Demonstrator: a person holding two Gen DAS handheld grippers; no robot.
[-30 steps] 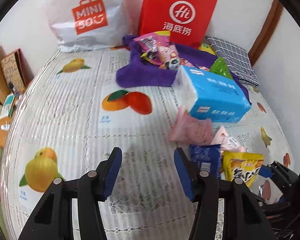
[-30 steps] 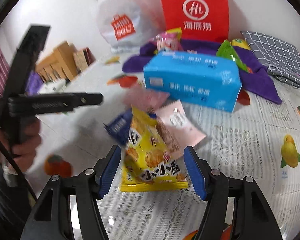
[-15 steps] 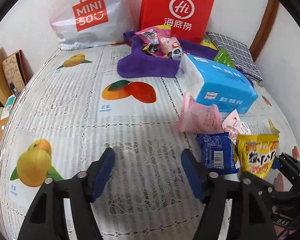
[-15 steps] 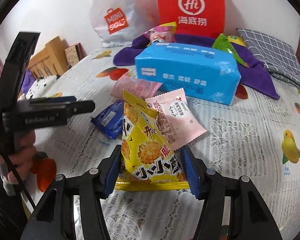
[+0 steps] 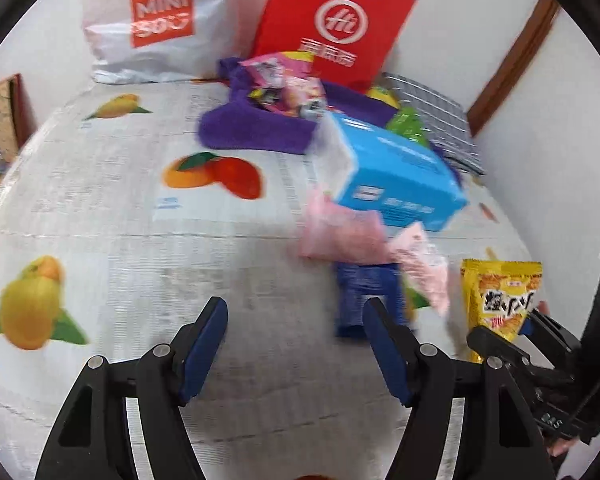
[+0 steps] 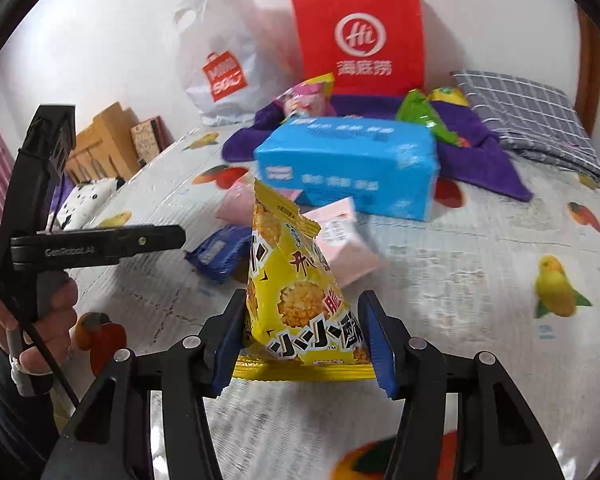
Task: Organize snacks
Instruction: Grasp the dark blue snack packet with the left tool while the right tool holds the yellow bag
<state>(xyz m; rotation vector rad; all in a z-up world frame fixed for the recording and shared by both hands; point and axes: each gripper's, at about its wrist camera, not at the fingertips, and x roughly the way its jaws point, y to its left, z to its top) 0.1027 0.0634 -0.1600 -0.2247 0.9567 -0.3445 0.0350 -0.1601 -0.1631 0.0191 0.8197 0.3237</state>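
My right gripper (image 6: 304, 344) is shut on a yellow snack bag (image 6: 296, 300) and holds it upright above the bed; the bag also shows in the left wrist view (image 5: 500, 300). My left gripper (image 5: 296, 340) is open and empty, low over the bedsheet. A dark blue snack packet (image 5: 364, 296) lies just beyond its right finger, also seen in the right wrist view (image 6: 220, 250). Two pink packets (image 5: 340, 236) (image 6: 340, 240) lie beside a blue tissue pack (image 5: 396, 176) (image 6: 352, 168). More snacks (image 5: 284, 84) sit on a purple towel (image 5: 256, 128).
A red paper bag (image 5: 332, 28) and a white Miniso plastic bag (image 5: 156, 32) stand against the back wall. A grey checked pillow (image 6: 532, 120) lies at the back right. Boxes (image 6: 108, 140) stand beside the bed's left edge. The fruit-print sheet (image 5: 120, 220) covers the bed.
My right gripper has closed on the yellow snack bag and lifted it off the sheet. My left gripper has shifted slightly, staying open.
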